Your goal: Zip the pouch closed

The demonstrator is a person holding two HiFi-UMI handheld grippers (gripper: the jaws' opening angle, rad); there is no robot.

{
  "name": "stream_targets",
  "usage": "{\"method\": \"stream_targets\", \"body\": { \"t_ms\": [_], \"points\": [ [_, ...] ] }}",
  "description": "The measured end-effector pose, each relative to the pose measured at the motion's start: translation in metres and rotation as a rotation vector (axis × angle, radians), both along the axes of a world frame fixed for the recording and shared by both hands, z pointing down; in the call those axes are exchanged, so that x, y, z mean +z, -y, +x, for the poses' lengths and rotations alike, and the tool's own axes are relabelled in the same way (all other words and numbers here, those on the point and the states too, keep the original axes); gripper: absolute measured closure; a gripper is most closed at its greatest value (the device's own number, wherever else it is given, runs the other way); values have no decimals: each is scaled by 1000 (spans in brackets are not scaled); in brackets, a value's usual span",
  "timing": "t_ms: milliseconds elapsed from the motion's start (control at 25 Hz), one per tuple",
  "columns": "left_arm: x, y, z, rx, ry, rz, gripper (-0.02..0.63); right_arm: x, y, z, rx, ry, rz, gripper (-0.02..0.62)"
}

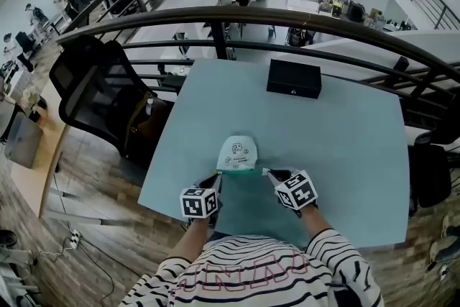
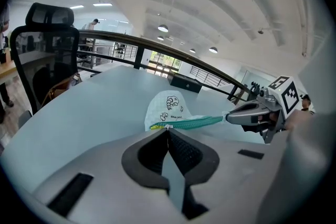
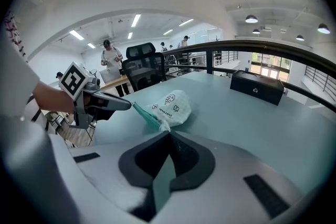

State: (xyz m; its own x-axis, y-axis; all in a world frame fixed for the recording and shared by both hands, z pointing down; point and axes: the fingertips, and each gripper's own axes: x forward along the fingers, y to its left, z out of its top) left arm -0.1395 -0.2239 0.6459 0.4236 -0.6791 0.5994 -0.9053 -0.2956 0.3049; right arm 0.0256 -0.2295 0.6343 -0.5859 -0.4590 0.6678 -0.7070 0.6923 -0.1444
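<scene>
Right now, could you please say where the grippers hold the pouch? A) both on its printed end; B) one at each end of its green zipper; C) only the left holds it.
B: the left gripper and right gripper pinch opposite ends of the zipper on the pouch.

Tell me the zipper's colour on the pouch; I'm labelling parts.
The zipper is teal green, against the pale printed pouch; clearest in the left gripper view.
</scene>
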Motion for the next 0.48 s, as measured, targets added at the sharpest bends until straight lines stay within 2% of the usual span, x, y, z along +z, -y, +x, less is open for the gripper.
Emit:
{"method": "stream_targets", "body": {
  "t_ms": [480],
  "points": [
    [6, 12, -17, 53, 112, 1, 580, 19, -7, -11, 46, 28, -53, 569]
  ]
}}
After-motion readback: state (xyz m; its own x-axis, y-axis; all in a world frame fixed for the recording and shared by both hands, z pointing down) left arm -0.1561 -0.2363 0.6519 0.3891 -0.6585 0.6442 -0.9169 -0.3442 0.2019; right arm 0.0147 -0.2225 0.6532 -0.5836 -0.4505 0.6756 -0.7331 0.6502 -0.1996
